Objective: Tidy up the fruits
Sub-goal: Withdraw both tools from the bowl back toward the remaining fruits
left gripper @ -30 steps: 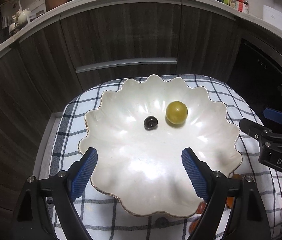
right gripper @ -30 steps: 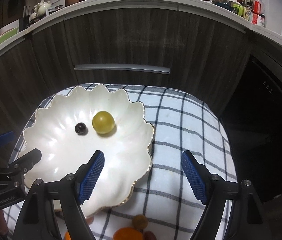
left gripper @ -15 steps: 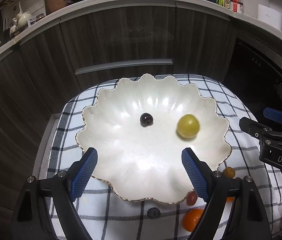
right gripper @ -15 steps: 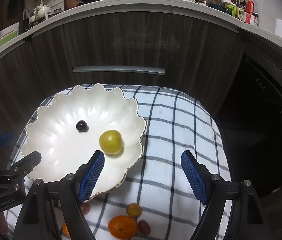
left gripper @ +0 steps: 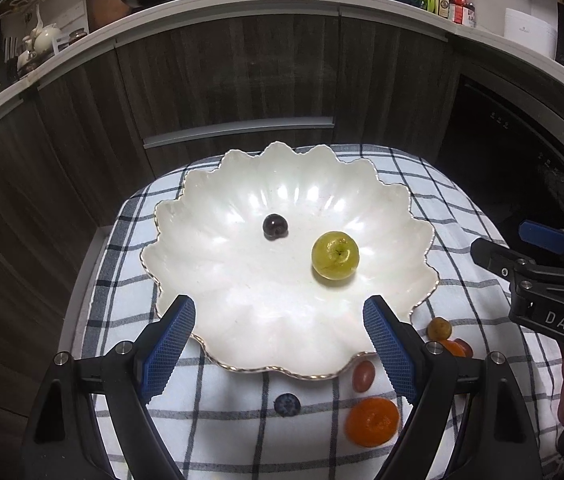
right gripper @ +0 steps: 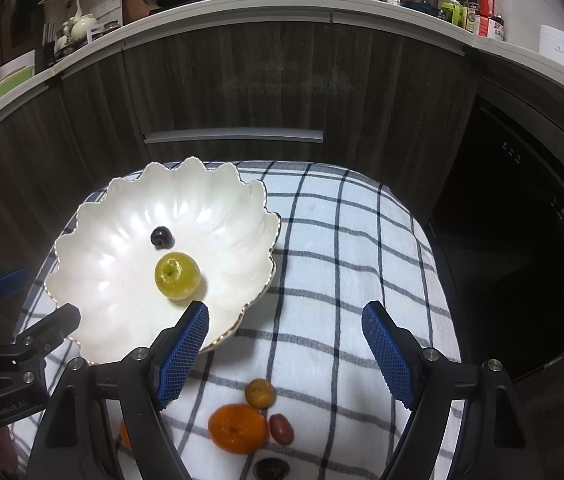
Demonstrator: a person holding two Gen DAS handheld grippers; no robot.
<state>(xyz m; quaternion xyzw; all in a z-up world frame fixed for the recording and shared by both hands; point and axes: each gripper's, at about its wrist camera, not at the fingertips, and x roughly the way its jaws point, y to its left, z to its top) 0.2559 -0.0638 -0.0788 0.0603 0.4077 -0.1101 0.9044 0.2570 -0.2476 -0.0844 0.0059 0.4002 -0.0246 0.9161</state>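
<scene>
A white scalloped bowl (left gripper: 237, 280) sits on a checked cloth (left gripper: 241, 420). Inside it lie a yellow-green round fruit (left gripper: 335, 255) and a small dark fruit (left gripper: 275, 225). My left gripper (left gripper: 279, 308) hovers open over the bowl's near rim, with nothing between its fingers. In the right wrist view the bowl (right gripper: 113, 264) is at the left, holding the green fruit (right gripper: 177, 275) and the dark fruit (right gripper: 161, 236). My right gripper (right gripper: 284, 316) stands open and empty over the cloth beside the bowl. Below it lie an orange (right gripper: 237, 428), a small brown fruit (right gripper: 259, 393) and a red grape (right gripper: 281, 429).
A blueberry (left gripper: 287, 404) lies on the cloth in front of the bowl. Dark cabinet fronts (left gripper: 241, 80) stand behind the covered stool or table, and the cloth drops off at the edges. A dark fruit (right gripper: 270, 469) shows at the bottom edge.
Both grippers have drawn back toward me, so the bowl sits farther off and the loose fruits have come into view. The green fruit has rolled toward the bowl's near right side.
</scene>
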